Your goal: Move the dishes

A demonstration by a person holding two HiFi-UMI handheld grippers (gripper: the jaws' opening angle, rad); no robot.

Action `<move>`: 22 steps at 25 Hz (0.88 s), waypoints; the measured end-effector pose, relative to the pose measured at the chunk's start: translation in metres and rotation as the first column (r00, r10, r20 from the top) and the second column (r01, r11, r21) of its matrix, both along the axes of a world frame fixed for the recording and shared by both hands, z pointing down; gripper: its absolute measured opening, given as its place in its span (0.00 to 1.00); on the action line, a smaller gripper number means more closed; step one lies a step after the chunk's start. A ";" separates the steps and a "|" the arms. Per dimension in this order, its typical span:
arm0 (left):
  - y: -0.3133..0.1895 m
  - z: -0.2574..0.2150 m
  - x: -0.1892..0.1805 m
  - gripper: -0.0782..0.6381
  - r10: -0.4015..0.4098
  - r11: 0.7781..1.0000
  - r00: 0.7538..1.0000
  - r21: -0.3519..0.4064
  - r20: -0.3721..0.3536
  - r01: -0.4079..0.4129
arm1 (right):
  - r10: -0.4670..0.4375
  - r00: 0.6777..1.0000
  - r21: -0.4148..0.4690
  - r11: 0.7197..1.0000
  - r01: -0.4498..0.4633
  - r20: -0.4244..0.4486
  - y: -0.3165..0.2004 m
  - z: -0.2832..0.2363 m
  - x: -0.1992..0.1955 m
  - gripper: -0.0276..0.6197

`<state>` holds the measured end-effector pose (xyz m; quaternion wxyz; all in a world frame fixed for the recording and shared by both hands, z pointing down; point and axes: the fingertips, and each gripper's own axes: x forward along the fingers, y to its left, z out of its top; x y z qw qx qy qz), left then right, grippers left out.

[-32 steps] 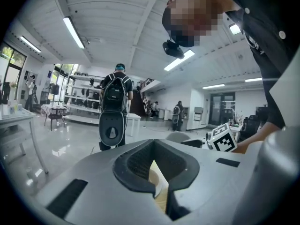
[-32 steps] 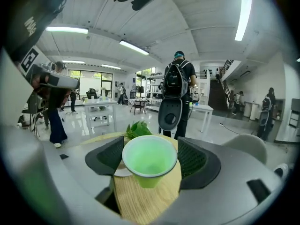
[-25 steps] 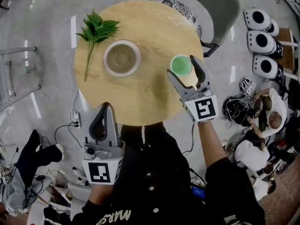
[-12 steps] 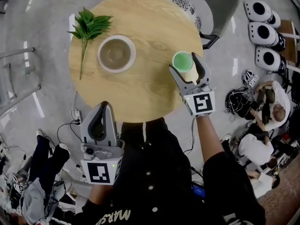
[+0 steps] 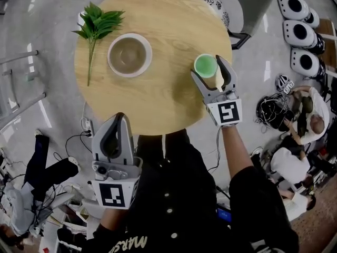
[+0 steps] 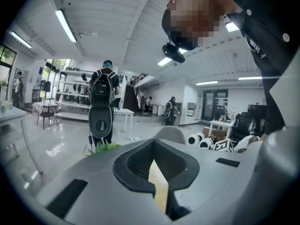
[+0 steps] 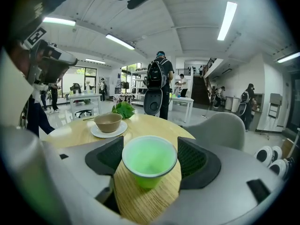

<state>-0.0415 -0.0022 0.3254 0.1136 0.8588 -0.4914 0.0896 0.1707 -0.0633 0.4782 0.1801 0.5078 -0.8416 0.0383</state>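
With the head view as reference, I read the right gripper [image 5: 206,67] at the right-hand edge of the round wooden bench [image 5: 158,99], reaching in from the near side. Its jaws stand wide and are set on the green cup [image 5: 205,65]: in the right gripper view, both dark pads meet the cup's rim, one on each side. The cup is upright, open end up, and appears empty. I cannot tell whether its base rests on the bench or hangs just above it.

The left gripper [image 5: 119,119] is off the bench, at its near edge and close to the operator's body, with the floor beneath it. In the left gripper view, its jaws are together, leaving only a thin slit, and nothing is between them.

Further across the bench, well apart from the cup, a tan bowl [image 5: 129,54] sits on a white plate [image 7: 117,131]. A green leafy sprig [image 5: 97,25] lies just beside the plate on the bench's left portion, leaves toward the far edge and stem toward the near edge. A grey chair [image 7: 225,128] stands beyond the bench.
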 end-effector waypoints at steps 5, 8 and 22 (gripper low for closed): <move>0.002 0.002 0.003 0.13 0.009 1.000 1.000 0.003 0.004 -0.009 | -0.003 1.000 0.002 1.000 0.003 0.010 0.003 0.006 0.001 0.58; 0.003 0.004 0.002 0.13 0.007 1.000 1.000 -0.004 0.016 -0.007 | 0.005 1.000 0.000 1.000 -0.005 0.019 0.004 0.009 0.002 0.58; 0.007 0.002 0.005 0.13 0.009 1.000 1.000 -0.004 0.012 -0.009 | -0.001 0.999 -0.025 1.000 0.002 0.049 0.003 0.002 0.004 0.61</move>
